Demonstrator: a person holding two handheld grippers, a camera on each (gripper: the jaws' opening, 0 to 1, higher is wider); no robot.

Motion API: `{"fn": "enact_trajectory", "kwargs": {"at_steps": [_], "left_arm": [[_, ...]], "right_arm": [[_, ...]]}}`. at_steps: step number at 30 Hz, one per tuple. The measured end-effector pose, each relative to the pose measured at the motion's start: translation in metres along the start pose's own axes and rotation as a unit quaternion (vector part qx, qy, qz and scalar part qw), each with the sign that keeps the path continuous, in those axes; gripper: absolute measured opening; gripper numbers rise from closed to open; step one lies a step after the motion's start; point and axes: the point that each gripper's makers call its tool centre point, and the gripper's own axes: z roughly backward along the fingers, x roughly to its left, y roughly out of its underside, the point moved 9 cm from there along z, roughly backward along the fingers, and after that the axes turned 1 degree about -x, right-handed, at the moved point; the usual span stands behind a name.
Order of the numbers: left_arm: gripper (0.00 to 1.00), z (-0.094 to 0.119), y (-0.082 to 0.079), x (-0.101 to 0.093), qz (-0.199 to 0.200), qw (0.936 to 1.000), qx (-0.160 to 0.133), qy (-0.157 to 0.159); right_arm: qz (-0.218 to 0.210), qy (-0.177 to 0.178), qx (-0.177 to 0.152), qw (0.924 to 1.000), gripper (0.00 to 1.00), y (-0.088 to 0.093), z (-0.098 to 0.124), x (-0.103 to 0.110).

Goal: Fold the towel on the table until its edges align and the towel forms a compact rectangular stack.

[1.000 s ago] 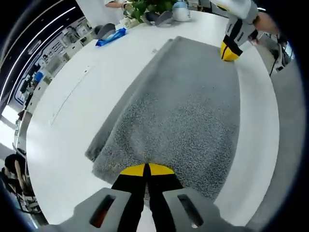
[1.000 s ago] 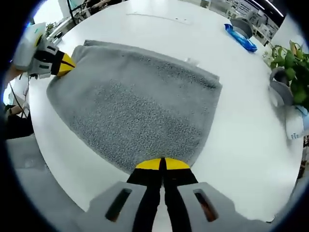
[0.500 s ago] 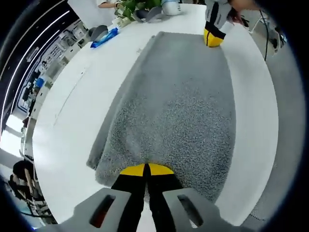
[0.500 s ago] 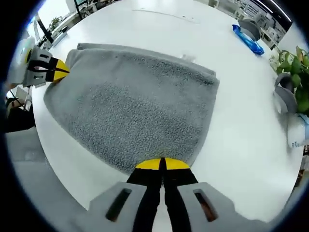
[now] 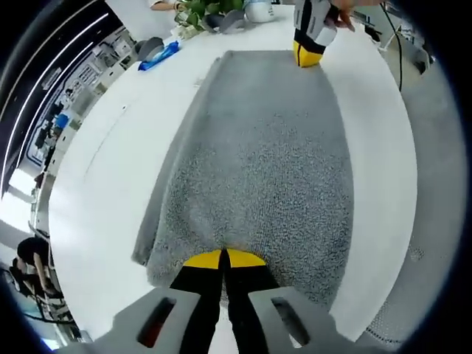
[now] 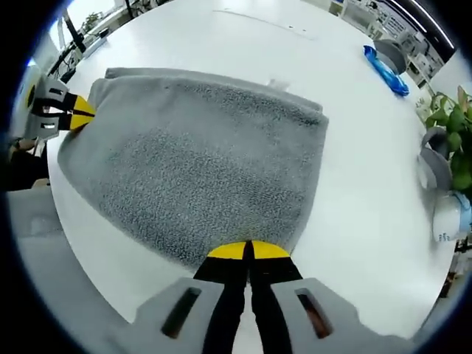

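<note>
A grey towel (image 5: 265,147) lies folded on the round white table (image 5: 110,147), stretched between both grippers. My left gripper (image 5: 223,259) is shut on the towel's near corner in the left gripper view. At the far end of that view the right gripper (image 5: 306,55) pinches the opposite corner. In the right gripper view the towel (image 6: 199,155) spreads ahead, and my right gripper (image 6: 248,251) is shut on its near edge. The left gripper (image 6: 74,114) holds the far left corner there. A second layer of the towel shows along its far edge.
A blue packet (image 5: 158,55) lies on the table beyond the towel, also the blue packet (image 6: 387,63). A potted plant (image 6: 453,103) and grey and white containers (image 6: 435,158) stand near the table's rim. Floor lies past the table edge (image 5: 413,251).
Both grippers have drawn apart while keeping their hold, and the towel is pulled longer and flatter between them. The right gripper now sits farther off in the left gripper view.
</note>
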Motion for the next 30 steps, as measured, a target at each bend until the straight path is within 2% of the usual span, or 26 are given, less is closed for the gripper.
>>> {"fn": "enact_trajectory", "kwargs": {"at_steps": [5, 11, 22, 26, 30], "left_arm": [[0.01, 0.003, 0.003, -0.005, 0.022, 0.9997, -0.006, 0.001], [0.01, 0.006, 0.005, -0.013, 0.031, 0.9995, -0.009, -0.001], [0.01, 0.010, 0.007, -0.023, 0.044, 0.9989, -0.018, -0.003], [0.01, 0.012, 0.008, -0.029, 0.047, 0.9986, -0.024, -0.010], [0.01, 0.014, 0.008, -0.036, 0.055, 0.9981, -0.030, -0.003]], "right_arm": [[0.014, 0.001, 0.002, 0.9999, 0.00, -0.004, -0.001, -0.002], [0.038, 0.004, 0.008, 0.9992, 0.00, -0.010, -0.003, -0.004], [0.055, -0.001, 0.026, 0.9981, 0.00, -0.018, -0.004, -0.009], [0.058, 0.000, 0.025, 0.9980, 0.00, -0.020, -0.005, -0.011], [0.070, 0.010, 0.018, 0.9973, 0.00, -0.023, -0.007, -0.013]]}}
